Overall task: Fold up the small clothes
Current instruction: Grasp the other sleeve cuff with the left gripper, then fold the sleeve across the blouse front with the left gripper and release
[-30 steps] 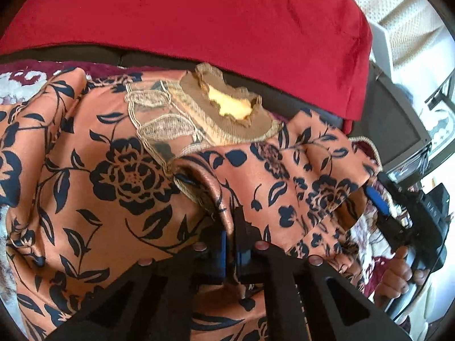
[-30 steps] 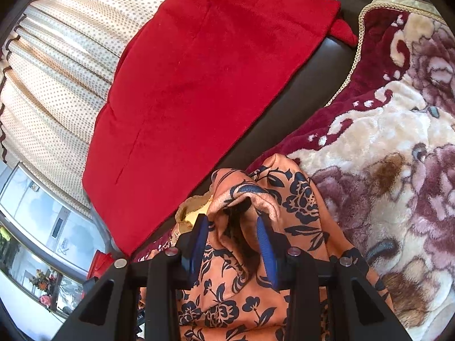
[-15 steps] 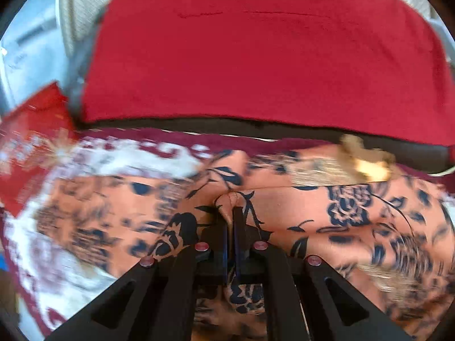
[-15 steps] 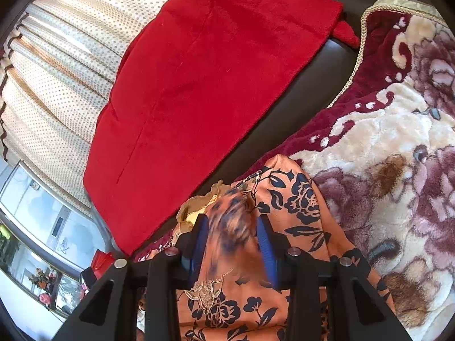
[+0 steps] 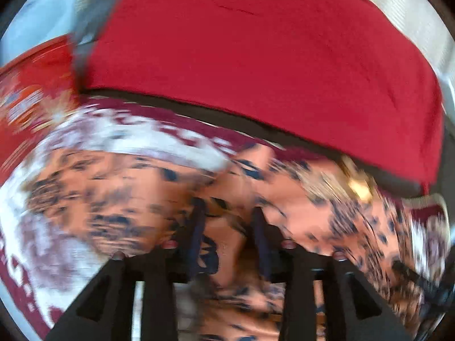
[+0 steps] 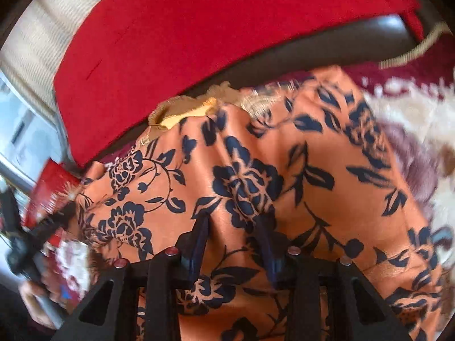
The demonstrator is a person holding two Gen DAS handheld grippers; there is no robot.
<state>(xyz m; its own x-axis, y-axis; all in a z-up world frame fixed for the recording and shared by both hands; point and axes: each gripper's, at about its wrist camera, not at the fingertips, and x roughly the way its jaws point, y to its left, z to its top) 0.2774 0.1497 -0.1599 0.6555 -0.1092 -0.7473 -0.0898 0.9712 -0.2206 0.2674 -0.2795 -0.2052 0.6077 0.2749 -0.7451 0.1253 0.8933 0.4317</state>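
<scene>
Now we see both tools part their fingers after a half-second ago pinching folds of the orange floral garment [image 6: 256,170]: the left gripper [image 5: 227,221], shut tight on a ridge of cloth before, stands wide, and the right gripper [image 6: 236,227] is wide too, which we read as the fold being let go onto the plush blanket [image 6: 412,113]. The garment lies spread under and ahead of both tools, loose cloth bulging up between each pair of fingers, its tan collar [image 6: 193,108] toward the red cloth [image 6: 227,28], though the left view is too blurred to settle contact.
</scene>
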